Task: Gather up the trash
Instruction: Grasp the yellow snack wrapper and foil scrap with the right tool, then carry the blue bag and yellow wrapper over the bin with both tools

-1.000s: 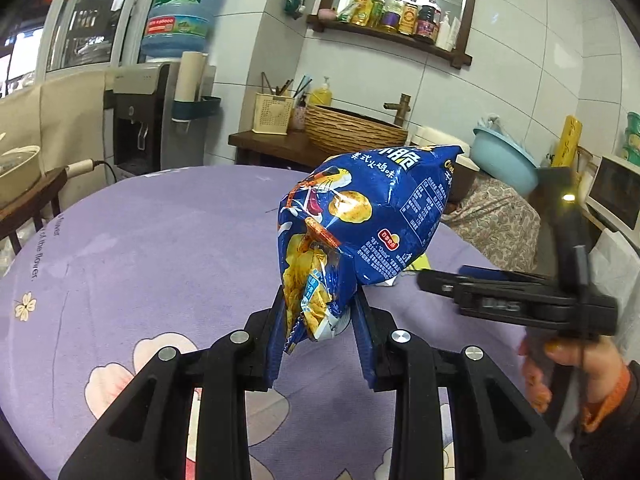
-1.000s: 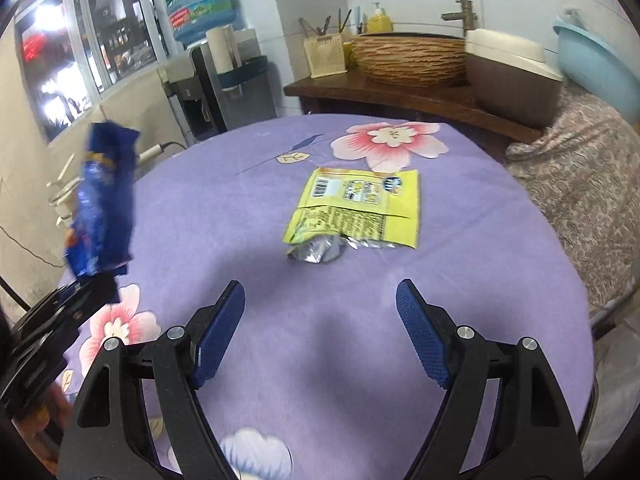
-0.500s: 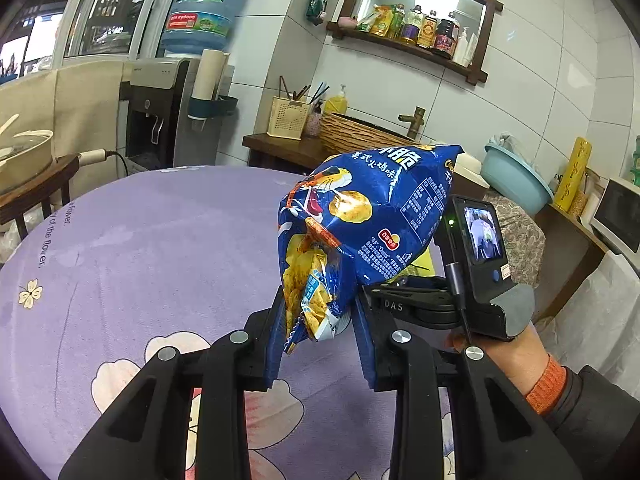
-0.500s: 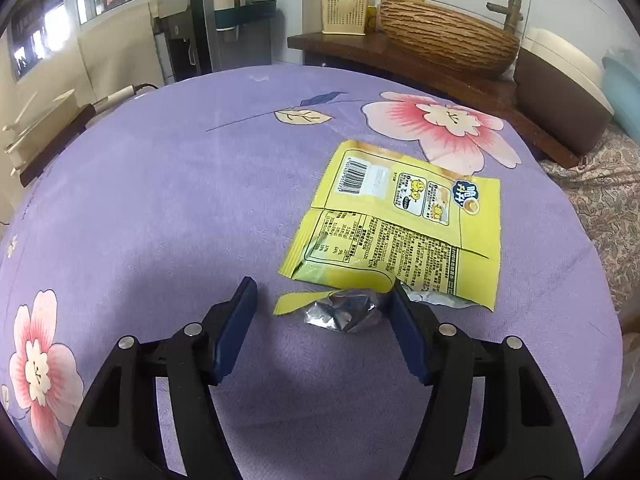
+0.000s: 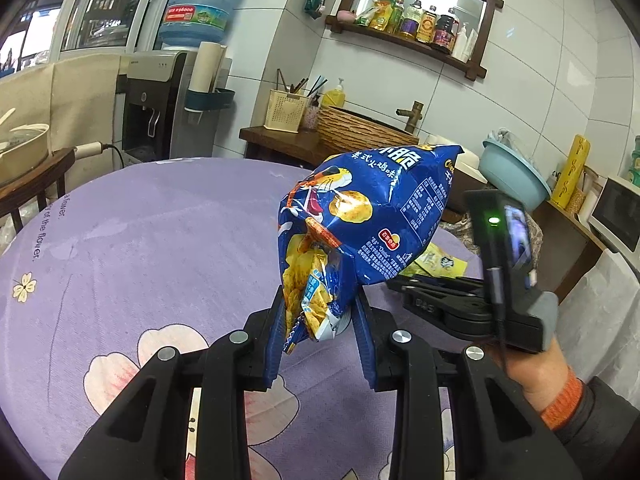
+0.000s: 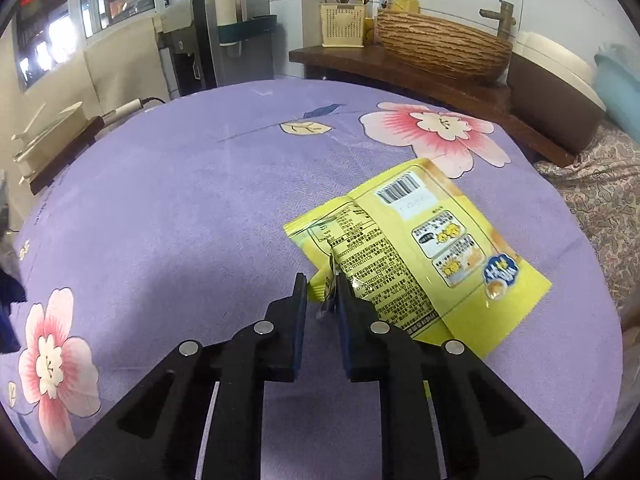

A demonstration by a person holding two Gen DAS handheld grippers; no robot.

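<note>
A blue chip bag (image 5: pixel 368 216) stands up above the purple flowered tablecloth (image 6: pixel 180 200), and my left gripper (image 5: pixel 318 300) is shut on its crumpled lower end. A flat yellow snack wrapper (image 6: pixel 420 252) lies on the cloth at the right. My right gripper (image 6: pixel 322 284) is low over the wrapper's near corner. Its jaws are closing, with the torn silver-lined corner pinched between the blue pads. In the left wrist view the wrapper (image 5: pixel 440 260) peeks out behind the blue bag, and a person's hand (image 5: pixel 532 364) holds the right gripper beside it.
A wooden counter behind the table carries a woven basket (image 6: pixel 440 44) and a utensil holder (image 6: pixel 342 24). A water dispenser (image 5: pixel 156 112) stands at the back left, a blue basin (image 5: pixel 508 172) at the right. A small side table (image 5: pixel 32 168) sits past the left edge.
My right gripper came forward and down onto the yellow wrapper, and its jaws went from wide open to closed on the crumpled corner. The left gripper kept still with the blue bag.
</note>
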